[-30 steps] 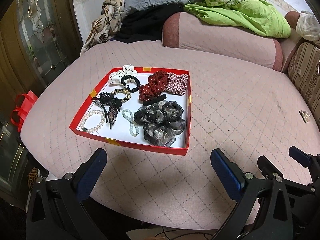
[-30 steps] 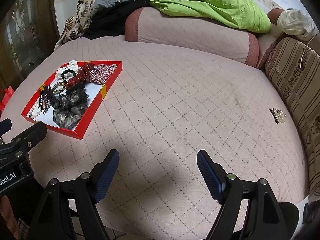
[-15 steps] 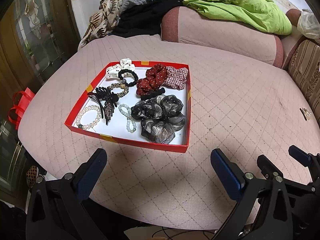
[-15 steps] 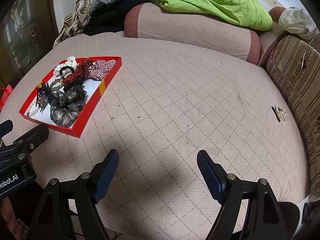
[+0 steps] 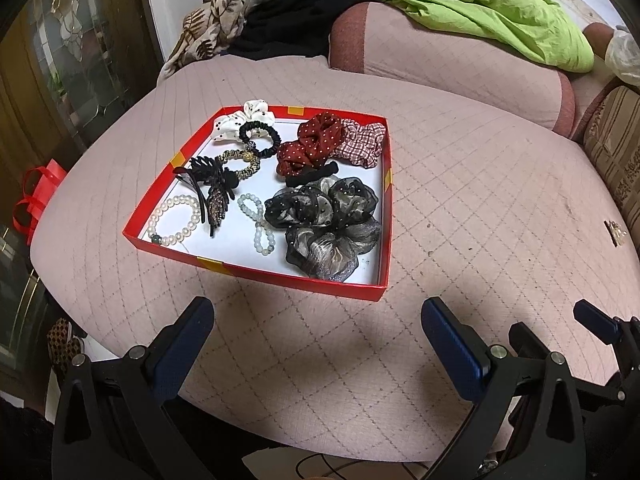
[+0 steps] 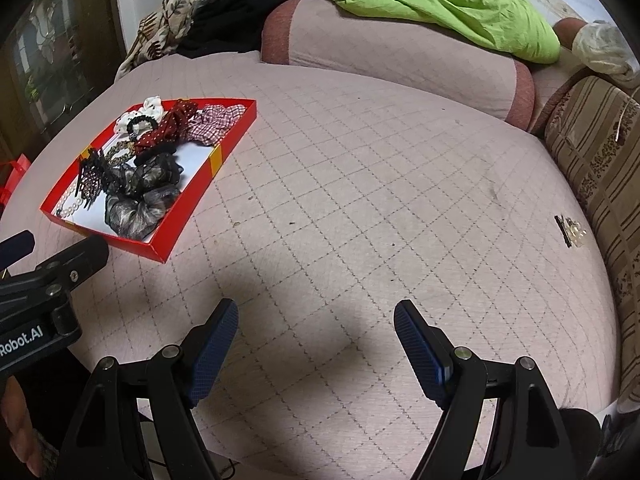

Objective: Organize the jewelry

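A red tray on the pink quilted surface holds scrunchies, a black claw clip, a pearl bracelet and a pale bead bracelet. The tray also shows in the right wrist view at the left. A small pearl hair clip lies alone far right near the striped cushion; it shows in the left wrist view too. My left gripper is open and empty in front of the tray. My right gripper is open and empty over bare quilt.
A pink bolster with a green cloth lies at the back. A striped cushion borders the right side. Piled clothes sit back left. A red ribbon hangs off the left edge.
The left wrist view has shifted so the tray sits higher and further from the fingers. The right view changed slightly. Both grippers stayed open.
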`<act>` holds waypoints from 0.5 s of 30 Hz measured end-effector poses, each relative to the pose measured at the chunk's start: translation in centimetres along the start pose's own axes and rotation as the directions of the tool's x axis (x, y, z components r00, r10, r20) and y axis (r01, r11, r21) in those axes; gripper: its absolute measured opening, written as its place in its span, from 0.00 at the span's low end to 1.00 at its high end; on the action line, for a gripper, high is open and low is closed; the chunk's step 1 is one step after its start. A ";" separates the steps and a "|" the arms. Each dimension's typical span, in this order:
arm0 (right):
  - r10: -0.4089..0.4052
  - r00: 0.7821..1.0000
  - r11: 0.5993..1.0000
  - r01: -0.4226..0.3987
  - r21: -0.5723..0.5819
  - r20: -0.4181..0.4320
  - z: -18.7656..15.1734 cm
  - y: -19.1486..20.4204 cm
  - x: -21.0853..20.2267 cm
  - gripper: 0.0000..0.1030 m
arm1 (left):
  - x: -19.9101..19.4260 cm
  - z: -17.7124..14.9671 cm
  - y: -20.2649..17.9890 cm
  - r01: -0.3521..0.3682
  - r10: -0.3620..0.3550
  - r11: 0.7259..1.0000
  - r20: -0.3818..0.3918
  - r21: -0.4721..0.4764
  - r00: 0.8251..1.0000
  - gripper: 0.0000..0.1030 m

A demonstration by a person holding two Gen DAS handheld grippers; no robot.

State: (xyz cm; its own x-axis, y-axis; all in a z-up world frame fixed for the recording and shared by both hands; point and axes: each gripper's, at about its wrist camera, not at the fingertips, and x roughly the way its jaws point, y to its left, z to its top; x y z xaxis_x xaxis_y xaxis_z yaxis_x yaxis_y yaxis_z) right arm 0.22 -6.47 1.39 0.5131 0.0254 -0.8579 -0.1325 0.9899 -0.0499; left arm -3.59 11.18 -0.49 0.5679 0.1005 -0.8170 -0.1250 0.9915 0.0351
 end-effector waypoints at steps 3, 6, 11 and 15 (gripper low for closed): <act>0.005 1.000 1.000 -0.005 -0.011 -0.002 0.0 0.3 0.1 0.82 | 0.2 0.0 0.2 -0.002 0.001 1.000 -0.004 -0.007 1.000 1.00; 0.018 1.000 1.000 -0.018 -0.021 -0.007 -0.1 0.6 0.2 0.82 | 0.4 0.1 0.4 -0.005 0.005 1.000 -0.008 -0.015 1.000 1.00; 0.023 1.000 0.999 -0.023 -0.035 -0.005 -0.2 0.9 0.2 0.82 | 0.6 0.1 0.7 -0.007 0.006 1.000 -0.019 -0.028 1.000 1.00; 0.028 1.000 0.999 -0.028 -0.034 -0.008 -0.2 1.0 0.3 0.82 | 0.6 0.1 0.6 -0.016 0.016 1.000 -0.013 -0.023 1.000 1.00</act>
State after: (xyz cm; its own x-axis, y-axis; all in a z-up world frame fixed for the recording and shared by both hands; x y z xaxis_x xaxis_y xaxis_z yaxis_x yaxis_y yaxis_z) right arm 0.08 -5.54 0.99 0.5022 0.0517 -0.8632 -0.1753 0.9836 -0.0430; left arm -3.24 11.86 -0.86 0.5550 0.1152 -0.8239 -0.1530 0.9876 0.0350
